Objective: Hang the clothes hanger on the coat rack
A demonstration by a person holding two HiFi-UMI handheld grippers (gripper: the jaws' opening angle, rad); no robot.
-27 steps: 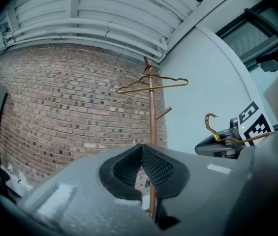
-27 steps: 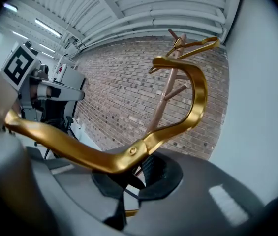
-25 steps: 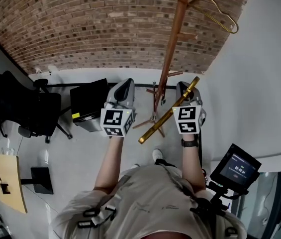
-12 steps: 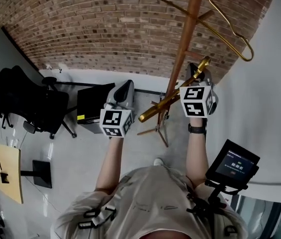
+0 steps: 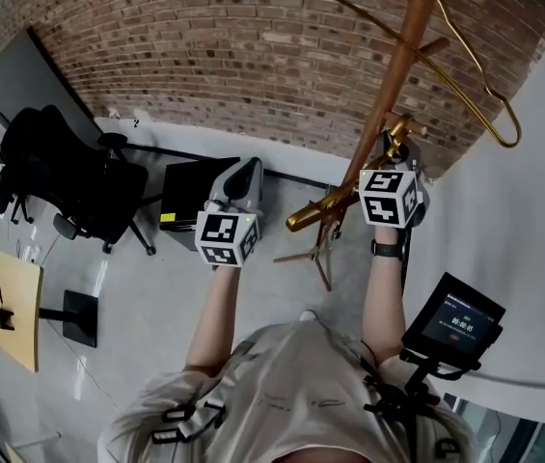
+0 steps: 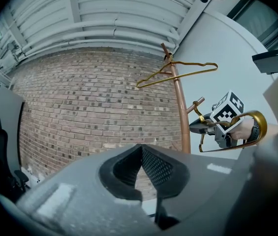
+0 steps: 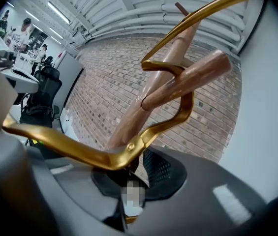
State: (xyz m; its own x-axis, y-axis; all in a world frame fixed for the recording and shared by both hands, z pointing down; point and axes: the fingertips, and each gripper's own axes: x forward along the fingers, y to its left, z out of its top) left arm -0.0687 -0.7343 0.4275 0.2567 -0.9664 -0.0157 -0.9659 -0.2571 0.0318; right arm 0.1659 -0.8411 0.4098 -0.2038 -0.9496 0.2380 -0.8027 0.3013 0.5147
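- head view: right gripper [image 5: 395,150] clamps the gold hanger [image 5: 313,215] hard against the rack [image 5: 399,70]. a wire hanger [image 5: 489,93] hangs up top. left gripper [image 5: 243,170] sits off to the side.
- left gripper view: its jaws are closed on nothing.
- right gripper view: the hook wraps a peg [image 7: 198,73]. we judge seating it and letting go remain.

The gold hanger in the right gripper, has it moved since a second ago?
Yes. In the right gripper view the gold hanger has closed on the coat rack: its hook now curls around a peg.
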